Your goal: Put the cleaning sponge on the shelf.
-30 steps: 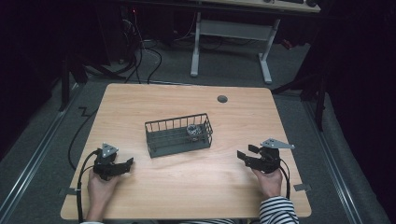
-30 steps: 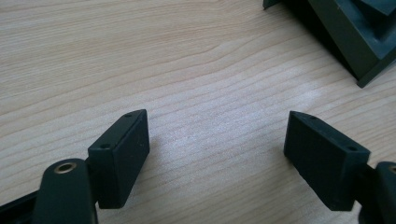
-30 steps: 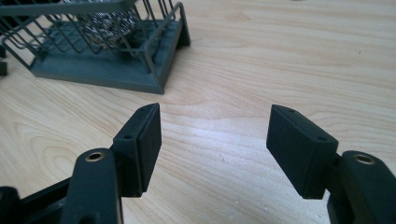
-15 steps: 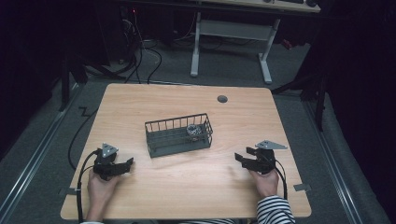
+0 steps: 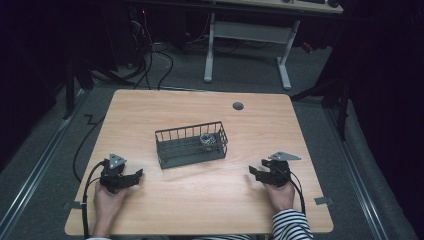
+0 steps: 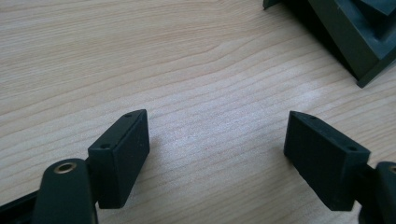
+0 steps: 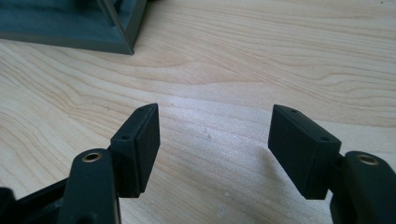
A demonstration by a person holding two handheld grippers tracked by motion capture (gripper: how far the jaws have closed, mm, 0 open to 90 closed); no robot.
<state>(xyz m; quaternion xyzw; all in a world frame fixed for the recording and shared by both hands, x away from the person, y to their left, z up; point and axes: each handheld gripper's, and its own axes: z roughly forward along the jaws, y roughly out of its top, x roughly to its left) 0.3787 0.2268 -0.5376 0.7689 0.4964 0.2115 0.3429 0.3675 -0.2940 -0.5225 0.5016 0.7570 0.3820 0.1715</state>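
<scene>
A dark wire basket (image 5: 175,151) stands in the middle of the wooden table (image 5: 150,115), with a small shiny metal object (image 5: 207,140) at its right end. My left gripper (image 5: 136,176) rests low at the table's front left, open, with bare wood between its jaws (image 6: 217,149). A corner of the basket (image 6: 355,37) lies ahead to its right. My right gripper (image 5: 254,173) sits at the front right, pointing left. It is open with nothing between its jaws (image 7: 215,144), which have just been opening a little. The basket's corner (image 7: 70,23) lies ahead to its left.
A round dark grommet (image 5: 238,106) is set in the table near its far edge. Cables trail from both grippers off the near corners. Beyond the table stand white desk legs (image 5: 210,50) and floor cables.
The right hand has sunk a little toward the table and drifted slightly left. The left hand and the basket have stayed put.
</scene>
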